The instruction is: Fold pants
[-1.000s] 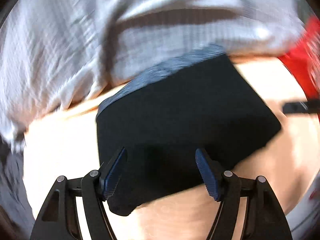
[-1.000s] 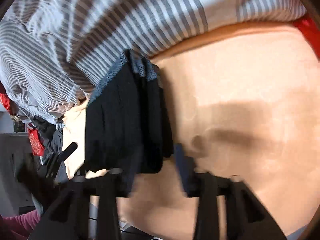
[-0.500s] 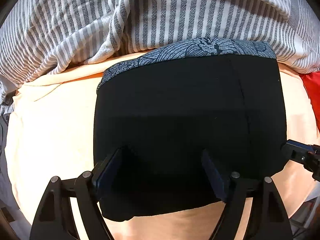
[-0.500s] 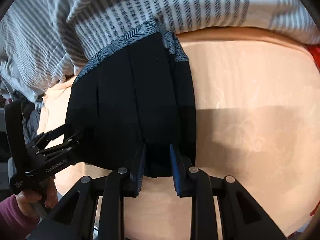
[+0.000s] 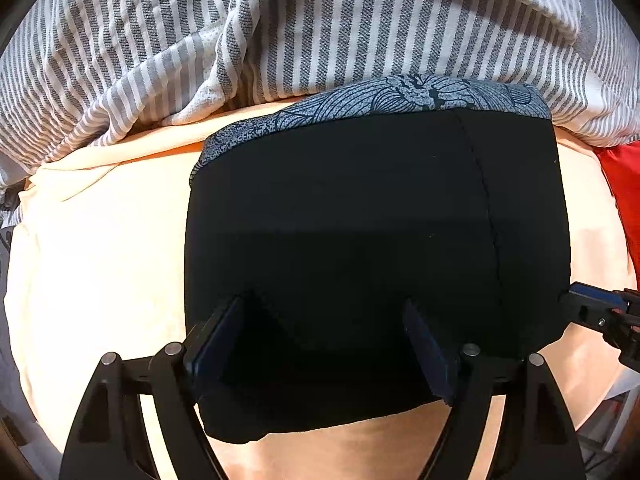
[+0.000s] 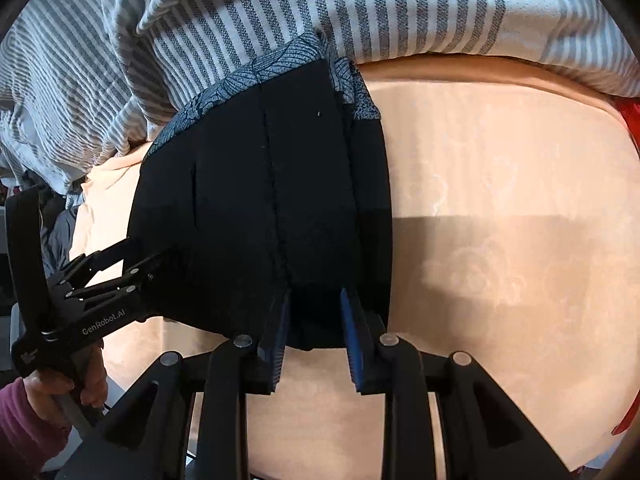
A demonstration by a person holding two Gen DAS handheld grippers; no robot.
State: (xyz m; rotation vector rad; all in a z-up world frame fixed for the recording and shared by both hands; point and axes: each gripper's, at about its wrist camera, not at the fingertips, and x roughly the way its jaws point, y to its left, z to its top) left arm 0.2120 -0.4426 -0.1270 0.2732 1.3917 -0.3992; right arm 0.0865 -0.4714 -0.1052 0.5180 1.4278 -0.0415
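Note:
The black pants lie folded into a compact rectangle on the peach bed sheet, with a blue patterned band along the far edge. My left gripper is open, its fingers spread wide over the near edge of the pants. My right gripper is open with a narrow gap, its fingertips at the near right corner of the pants. The left gripper also shows in the right wrist view, at the pants' left side.
A grey and white striped blanket is bunched along the far side of the bed. A red item lies at the right edge. Bare sheet stretches to the right of the pants.
Both views steadied from blur. The pants now lie flat and squared on the sheet. The right gripper's fingers have parted slightly from half a second ago; the left gripper stays open over the near edge.

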